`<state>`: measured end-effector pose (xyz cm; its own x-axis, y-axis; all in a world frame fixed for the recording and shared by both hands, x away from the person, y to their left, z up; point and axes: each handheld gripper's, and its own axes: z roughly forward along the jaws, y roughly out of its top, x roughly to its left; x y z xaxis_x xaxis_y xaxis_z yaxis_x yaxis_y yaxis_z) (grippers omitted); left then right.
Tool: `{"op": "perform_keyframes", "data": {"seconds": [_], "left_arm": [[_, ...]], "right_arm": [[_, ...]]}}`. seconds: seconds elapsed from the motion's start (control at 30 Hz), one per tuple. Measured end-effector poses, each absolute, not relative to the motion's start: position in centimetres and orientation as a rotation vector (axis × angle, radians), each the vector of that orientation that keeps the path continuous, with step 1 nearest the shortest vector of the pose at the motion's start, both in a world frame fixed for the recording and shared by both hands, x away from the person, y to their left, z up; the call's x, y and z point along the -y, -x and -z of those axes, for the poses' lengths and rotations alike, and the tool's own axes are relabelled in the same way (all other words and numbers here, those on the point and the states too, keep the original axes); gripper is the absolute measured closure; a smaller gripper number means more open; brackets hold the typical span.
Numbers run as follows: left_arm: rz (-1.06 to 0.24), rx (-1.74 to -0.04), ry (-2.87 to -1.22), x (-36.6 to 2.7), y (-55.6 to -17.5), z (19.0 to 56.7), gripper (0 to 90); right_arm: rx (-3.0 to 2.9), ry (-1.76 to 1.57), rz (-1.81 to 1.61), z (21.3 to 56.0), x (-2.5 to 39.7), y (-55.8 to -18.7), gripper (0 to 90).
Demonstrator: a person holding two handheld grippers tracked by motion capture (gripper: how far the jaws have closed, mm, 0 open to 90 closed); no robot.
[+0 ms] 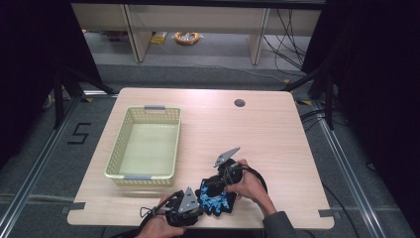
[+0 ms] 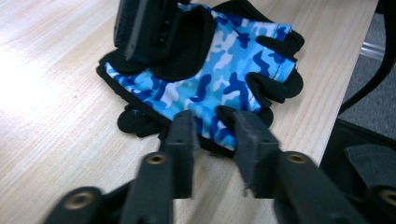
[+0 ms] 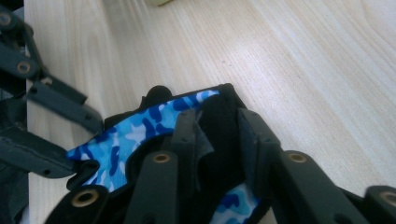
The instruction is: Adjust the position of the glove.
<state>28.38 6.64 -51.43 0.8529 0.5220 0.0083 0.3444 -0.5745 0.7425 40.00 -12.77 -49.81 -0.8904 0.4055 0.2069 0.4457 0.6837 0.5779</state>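
High view shows the blue camouflage glove lying on the tabletop near its front edge, between the two tools. The left hand-held gripper is at the glove's finger end; in the left gripper view its jaws stand a little apart, with the edge of the glove just between their tips. The right hand-held gripper is closed on the black cuff part of the glove, as the right gripper view shows, with the fabric pinched between its jaws. The pale green basket stands well apart, beyond the left hand-held gripper.
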Motion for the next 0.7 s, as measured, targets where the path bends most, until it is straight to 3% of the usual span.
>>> {"op": "perform_keyframes", "data": {"seconds": [0.13, 0.7], "left_arm": [[-0.313, -0.61, -2.251, -6.7, -28.4, 51.3, 83.5], [-0.427, -0.621, -2.121, -8.9, -29.9, 47.3, 88.0]], "right_arm": [[2.813, 0.717, 1.01, 49.8, 12.9, -40.1, 73.7], [2.599, 1.07, 1.29, 45.4, 15.6, -37.4, 74.3]]}}
